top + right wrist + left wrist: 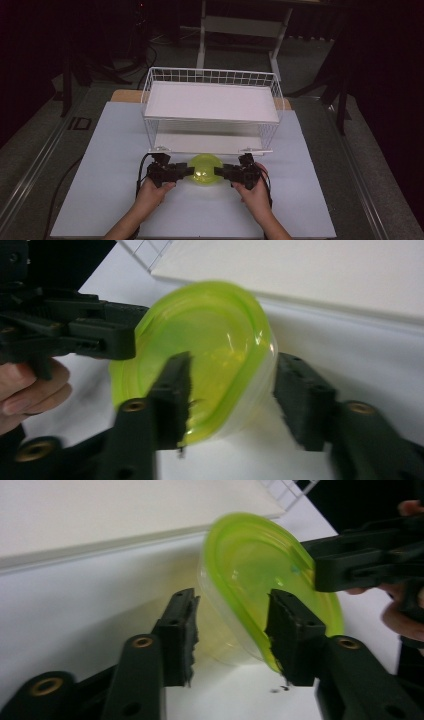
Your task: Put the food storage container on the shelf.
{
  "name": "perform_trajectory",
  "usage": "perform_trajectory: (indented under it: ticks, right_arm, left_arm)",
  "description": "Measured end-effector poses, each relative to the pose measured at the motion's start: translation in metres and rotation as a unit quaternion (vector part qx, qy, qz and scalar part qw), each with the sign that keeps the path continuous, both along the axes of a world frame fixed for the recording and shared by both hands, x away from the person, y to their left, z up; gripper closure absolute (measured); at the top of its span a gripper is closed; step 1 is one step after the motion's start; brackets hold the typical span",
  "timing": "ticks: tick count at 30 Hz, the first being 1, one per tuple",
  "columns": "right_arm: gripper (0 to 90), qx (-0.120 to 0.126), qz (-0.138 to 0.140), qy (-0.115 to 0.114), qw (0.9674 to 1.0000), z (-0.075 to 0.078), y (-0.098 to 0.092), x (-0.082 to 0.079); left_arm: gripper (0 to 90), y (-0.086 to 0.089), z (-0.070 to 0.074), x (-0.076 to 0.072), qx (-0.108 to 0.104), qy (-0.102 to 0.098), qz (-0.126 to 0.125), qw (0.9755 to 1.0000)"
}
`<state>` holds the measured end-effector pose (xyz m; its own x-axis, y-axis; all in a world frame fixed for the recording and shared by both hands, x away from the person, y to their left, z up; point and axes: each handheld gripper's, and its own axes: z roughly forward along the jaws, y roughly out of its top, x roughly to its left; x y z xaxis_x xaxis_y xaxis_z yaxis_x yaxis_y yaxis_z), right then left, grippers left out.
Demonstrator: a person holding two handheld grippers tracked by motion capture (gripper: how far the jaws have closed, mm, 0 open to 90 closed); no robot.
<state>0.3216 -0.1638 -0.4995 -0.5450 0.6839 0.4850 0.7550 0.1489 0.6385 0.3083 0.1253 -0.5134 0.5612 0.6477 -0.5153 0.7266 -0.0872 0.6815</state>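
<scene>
Right now two grippers, left (181, 171) and right (223, 173), flank one green tub (204, 169) on the table (100, 165) before one wire rack (210, 107), jaws straddling its rim, not yet clamped.

Left gripper (184, 171) and right gripper (220, 173) low, pointing inward at each other — jaws part-closed, hands behind.

A white wire rack (210, 95) with two flat white shelves stands toward the back of a pale board (100, 170) covering the table. Beyond it, on the grey floor, stand the legs of a white frame (240, 25).
</scene>
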Motion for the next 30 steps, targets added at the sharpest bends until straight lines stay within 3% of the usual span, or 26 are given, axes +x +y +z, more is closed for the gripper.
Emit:
perform_trajectory:
  ticks: [2, 4, 6, 12, 13, 15, 21, 30]
  right_arm:
    - [56.7, 0.006, 0.000, 0.006, 1.0000, -0.001, 0.000, -0.001]
    - [63.1, 0.010, -0.004, 0.009, 0.9999, 0.000, -0.001, -0.003]
    - [72.0, 0.008, -0.011, 0.010, 0.9999, 0.001, -0.003, -0.004]
    - [79.5, -0.001, -0.014, 0.000, 0.9999, 0.005, -0.005, -0.013]
    - [79.5, -0.001, -0.014, 0.000, 0.9999, 0.005, -0.005, -0.013]
    - [80.0, -0.021, -0.006, -0.025, 0.9995, 0.005, -0.001, -0.021]
    - [80.2, -0.031, -0.007, -0.059, 0.9978, 0.013, 0.003, -0.033]
    - [80.3, -0.023, -0.005, -0.080, 0.9966, 0.034, 0.002, -0.042]
  left_arm:
    - [57.5, 0.000, 0.000, -0.001, -0.007, 0.003, -0.003, 1.0000]
    - [63.1, -0.002, 0.000, -0.002, -0.004, 0.005, -0.001, 1.0000]
    - [67.6, -0.001, 0.000, -0.004, -0.018, 0.005, 0.001, 0.9998]
    - [79.7, -0.005, 0.011, -0.019, -0.002, -0.025, 0.012, 0.9996]
    - [80.9, -0.005, 0.011, -0.019, -0.002, -0.025, 0.012, 0.9996]
    - [81.3, -0.006, 0.014, -0.024, 0.009, -0.037, 0.013, 0.9992]
    - [81.7, -0.005, 0.024, -0.031, 0.020, -0.050, 0.015, 0.9984]
    - [81.8, -0.005, 0.051, -0.040, 0.025, -0.065, 0.012, 0.9975]
